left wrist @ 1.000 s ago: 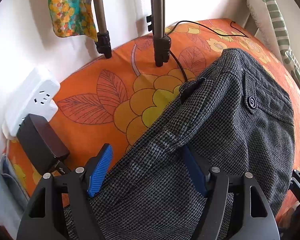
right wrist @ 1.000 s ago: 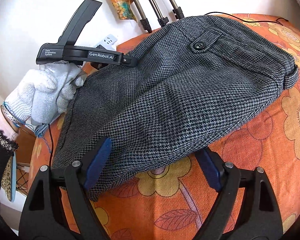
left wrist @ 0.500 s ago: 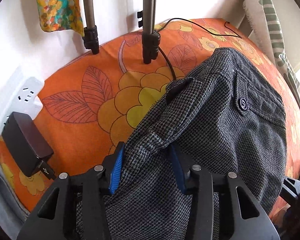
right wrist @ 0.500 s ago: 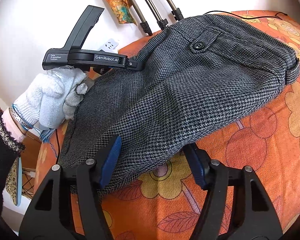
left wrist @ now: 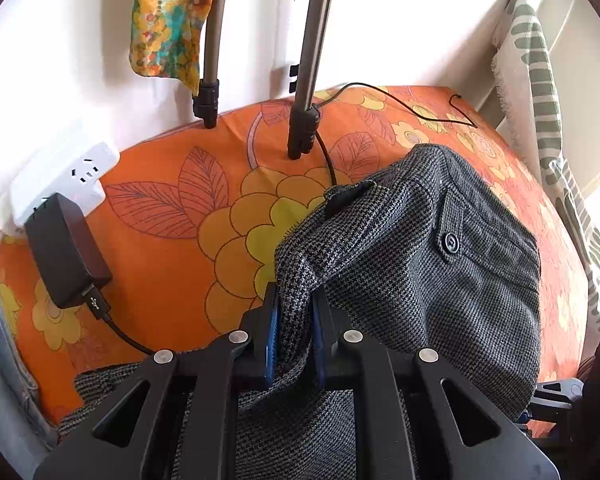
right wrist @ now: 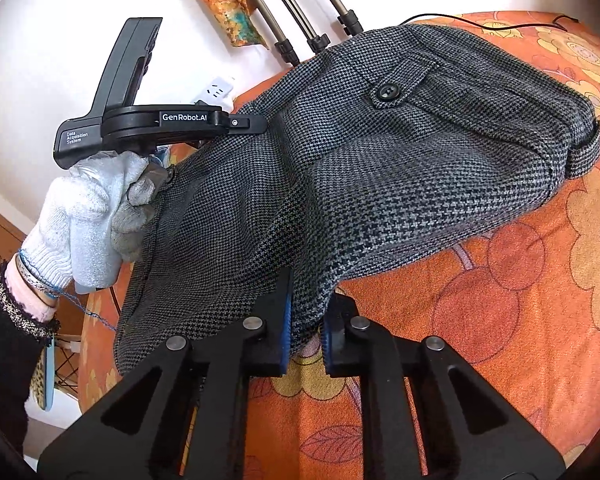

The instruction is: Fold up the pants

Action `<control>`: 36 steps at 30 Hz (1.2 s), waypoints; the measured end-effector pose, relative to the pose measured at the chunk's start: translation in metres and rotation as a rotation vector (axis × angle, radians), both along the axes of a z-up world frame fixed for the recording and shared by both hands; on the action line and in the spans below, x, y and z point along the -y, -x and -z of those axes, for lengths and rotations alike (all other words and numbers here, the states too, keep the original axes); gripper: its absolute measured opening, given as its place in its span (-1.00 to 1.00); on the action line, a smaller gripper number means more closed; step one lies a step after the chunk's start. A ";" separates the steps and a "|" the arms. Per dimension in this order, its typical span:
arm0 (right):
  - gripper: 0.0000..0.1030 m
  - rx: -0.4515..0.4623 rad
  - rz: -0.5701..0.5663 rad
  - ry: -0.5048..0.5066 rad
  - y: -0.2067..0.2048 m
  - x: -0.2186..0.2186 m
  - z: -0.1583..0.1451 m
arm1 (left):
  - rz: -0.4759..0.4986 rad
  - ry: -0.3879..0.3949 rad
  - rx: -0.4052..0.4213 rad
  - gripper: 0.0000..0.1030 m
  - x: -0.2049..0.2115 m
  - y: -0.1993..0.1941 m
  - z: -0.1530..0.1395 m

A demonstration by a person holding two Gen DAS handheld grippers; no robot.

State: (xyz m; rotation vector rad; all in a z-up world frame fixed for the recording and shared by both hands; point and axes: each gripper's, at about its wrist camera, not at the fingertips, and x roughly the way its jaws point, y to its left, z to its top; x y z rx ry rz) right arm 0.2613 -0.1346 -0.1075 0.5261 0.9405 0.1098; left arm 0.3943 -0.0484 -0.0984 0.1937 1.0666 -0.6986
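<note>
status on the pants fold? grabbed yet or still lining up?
Done: both grips are made. The left gripper has just closed on a bunched edge of the pants, and the right gripper has just closed on the near edge; cloth sits between both pairs of pads. In hand: fabric is pinched up off the orange floral sheet. Left: the fold itself; the pants are bunched, not yet doubled flat.

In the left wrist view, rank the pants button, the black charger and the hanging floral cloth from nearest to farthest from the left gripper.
1. Pants button, up to the right of the left gripper.
2. Black charger, far left, by the power strip.
3. Floral cloth, top, hanging on the wall.
</note>
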 end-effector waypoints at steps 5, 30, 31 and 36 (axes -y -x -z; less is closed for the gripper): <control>-0.84 0.027 -0.015 -0.018 0.005 0.006 -0.011 | -0.019 0.072 -0.001 -0.76 -0.005 0.007 -0.022; -0.89 0.427 -0.109 0.027 0.106 0.085 -0.165 | -0.312 0.381 0.104 -0.77 -0.067 0.185 -0.145; -0.89 0.436 -0.125 0.021 0.112 0.085 -0.169 | -0.315 0.372 0.112 -0.77 -0.067 0.198 -0.148; -0.89 0.459 -0.231 -0.010 0.141 0.080 -0.188 | -0.378 0.354 0.147 -0.77 -0.076 0.274 -0.163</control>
